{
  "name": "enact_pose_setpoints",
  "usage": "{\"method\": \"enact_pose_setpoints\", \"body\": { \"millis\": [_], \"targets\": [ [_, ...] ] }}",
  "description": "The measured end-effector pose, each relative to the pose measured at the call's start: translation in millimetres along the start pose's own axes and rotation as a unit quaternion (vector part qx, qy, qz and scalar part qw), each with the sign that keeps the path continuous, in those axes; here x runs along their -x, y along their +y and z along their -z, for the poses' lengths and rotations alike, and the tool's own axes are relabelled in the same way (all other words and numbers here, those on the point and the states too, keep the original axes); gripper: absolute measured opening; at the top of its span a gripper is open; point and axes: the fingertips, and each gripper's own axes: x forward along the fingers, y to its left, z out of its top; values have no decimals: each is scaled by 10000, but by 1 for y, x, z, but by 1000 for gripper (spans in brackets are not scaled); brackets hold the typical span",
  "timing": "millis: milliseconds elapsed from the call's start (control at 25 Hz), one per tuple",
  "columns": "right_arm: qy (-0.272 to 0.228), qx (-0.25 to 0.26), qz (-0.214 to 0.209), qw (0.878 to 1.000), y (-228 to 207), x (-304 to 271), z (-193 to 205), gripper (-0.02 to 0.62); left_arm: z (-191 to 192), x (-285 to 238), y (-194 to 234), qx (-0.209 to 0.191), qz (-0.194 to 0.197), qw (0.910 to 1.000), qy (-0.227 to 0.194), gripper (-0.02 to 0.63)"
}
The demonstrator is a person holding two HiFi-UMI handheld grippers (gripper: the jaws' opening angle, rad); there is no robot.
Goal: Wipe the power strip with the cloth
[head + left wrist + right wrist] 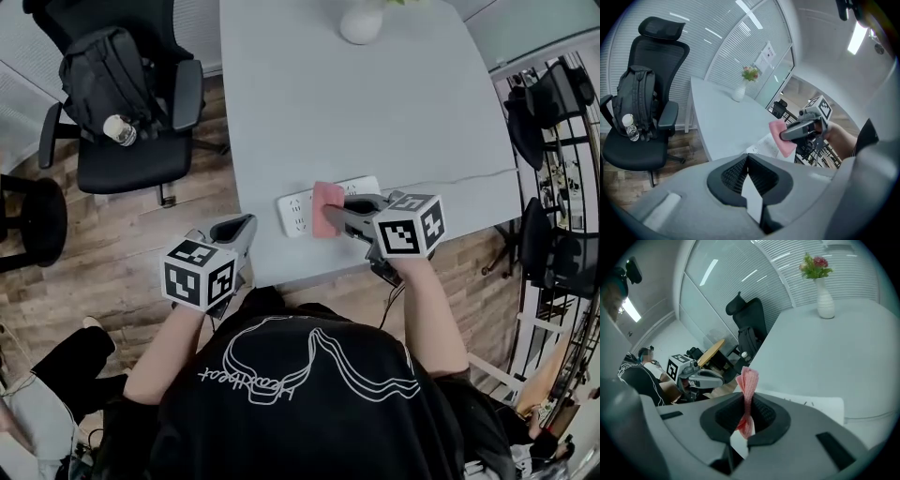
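The left gripper [236,232], jaws pressed together on nothing, hangs off the near edge of the table [375,112]. The right gripper [336,218] pinches a pink cloth [327,199] over the white power strip [296,214] lying there. Unsteadied, the strip could slide under a wipe.

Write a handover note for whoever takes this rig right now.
Left tool: shut, empty, held off the table's near edge.
Right tool: shut on the pink cloth.
White power strip lies by the table's near edge; the cloth hangs over its middle, contact unclear.
Done: cloth gripped, at the strip.
Left: wipe along the strip; how much is already wiped cannot be told.
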Motion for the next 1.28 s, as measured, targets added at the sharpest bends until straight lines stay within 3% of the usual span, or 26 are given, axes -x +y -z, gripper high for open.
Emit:
{"method": "enact_pose_setpoints", "body": {
  "millis": [440,800,1280],
  "targets": [
    [642,323,-208,9972,19,-65,17,38,4,4,1,-39,-78,9999,58,12],
    [988,618,141,9931,11,-73,19,38,1,5,2,44,-61,10000,16,12],
    [931,462,159,9945,3,-74,27,38,1,2,9,9,-52,10000,56,12]
  ]
}}
